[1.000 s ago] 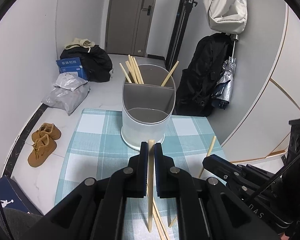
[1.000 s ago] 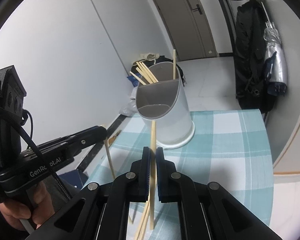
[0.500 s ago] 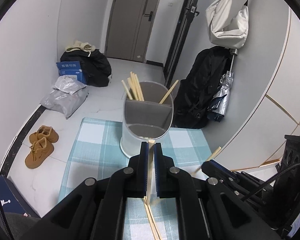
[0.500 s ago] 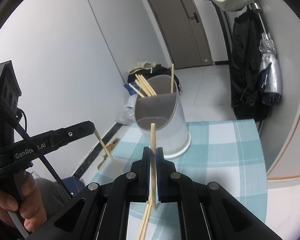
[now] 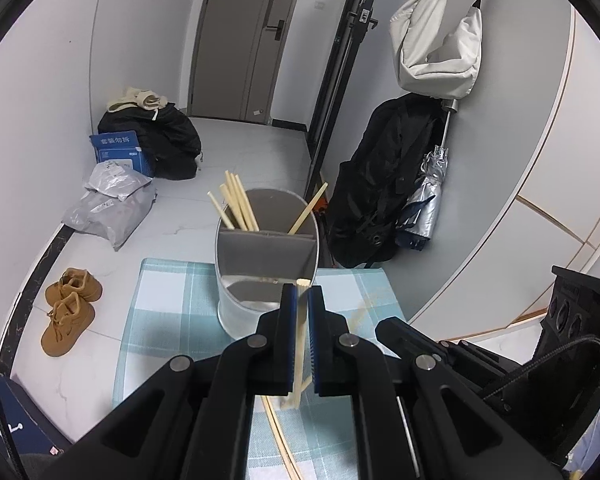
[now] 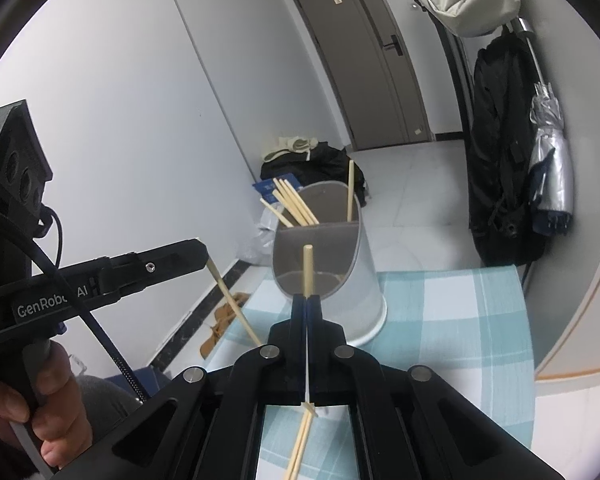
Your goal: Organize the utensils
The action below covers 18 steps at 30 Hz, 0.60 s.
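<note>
On the checked cloth stands my utensil holder, with six or so chopsticks already in its back compartments. My left gripper clamps one pale chopstick and my right gripper pinches another, both upright, near the rim. I judge two remain to drop in.

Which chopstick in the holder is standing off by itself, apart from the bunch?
The lone chopstick in the holder's far right compartment. It leans right alone, while the other chopsticks cluster together in the far left compartment.
</note>
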Each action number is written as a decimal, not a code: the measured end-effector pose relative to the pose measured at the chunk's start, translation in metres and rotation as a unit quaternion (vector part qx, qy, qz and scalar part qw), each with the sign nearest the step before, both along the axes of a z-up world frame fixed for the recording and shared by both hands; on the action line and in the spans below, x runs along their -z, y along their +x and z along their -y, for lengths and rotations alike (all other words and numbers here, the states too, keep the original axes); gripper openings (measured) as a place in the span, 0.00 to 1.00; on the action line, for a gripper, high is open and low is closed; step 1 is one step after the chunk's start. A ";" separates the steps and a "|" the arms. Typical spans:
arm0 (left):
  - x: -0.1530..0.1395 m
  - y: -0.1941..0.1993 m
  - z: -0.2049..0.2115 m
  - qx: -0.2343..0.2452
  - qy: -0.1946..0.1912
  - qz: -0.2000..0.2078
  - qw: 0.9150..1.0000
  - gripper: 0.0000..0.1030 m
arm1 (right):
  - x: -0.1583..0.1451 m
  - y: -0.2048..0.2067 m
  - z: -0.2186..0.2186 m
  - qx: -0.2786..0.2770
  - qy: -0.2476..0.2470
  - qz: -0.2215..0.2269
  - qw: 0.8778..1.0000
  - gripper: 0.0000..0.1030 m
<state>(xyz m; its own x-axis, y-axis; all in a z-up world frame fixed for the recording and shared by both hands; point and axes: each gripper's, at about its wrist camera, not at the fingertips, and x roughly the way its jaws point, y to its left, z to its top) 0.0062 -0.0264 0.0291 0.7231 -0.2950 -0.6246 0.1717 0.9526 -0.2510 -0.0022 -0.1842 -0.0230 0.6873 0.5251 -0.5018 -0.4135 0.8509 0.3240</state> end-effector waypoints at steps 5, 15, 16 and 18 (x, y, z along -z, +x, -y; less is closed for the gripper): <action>-0.003 0.008 0.000 0.006 0.004 -0.001 1.000 0.02 | -0.003 0.008 -0.001 -0.010 -0.006 -0.002 1.000 0.00; 0.019 0.008 -0.030 -0.017 -0.016 -0.029 0.999 0.02 | 0.060 0.055 0.017 0.017 -0.063 -0.137 0.988 0.05; 0.022 0.008 -0.034 -0.021 -0.019 -0.032 0.999 0.02 | 0.069 0.062 0.017 0.022 -0.072 -0.149 0.986 0.11; 0.027 0.010 -0.040 -0.029 -0.021 -0.039 0.999 0.02 | 0.088 0.074 0.015 0.021 -0.085 -0.170 0.982 0.16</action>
<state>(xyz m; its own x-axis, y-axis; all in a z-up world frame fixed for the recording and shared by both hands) 0.0164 0.0139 0.0025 0.6886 -0.2817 -0.6681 0.0951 0.9486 -0.3019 0.0720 -0.1996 -0.1110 0.4836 0.3890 -0.7841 -0.2702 0.9184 0.2890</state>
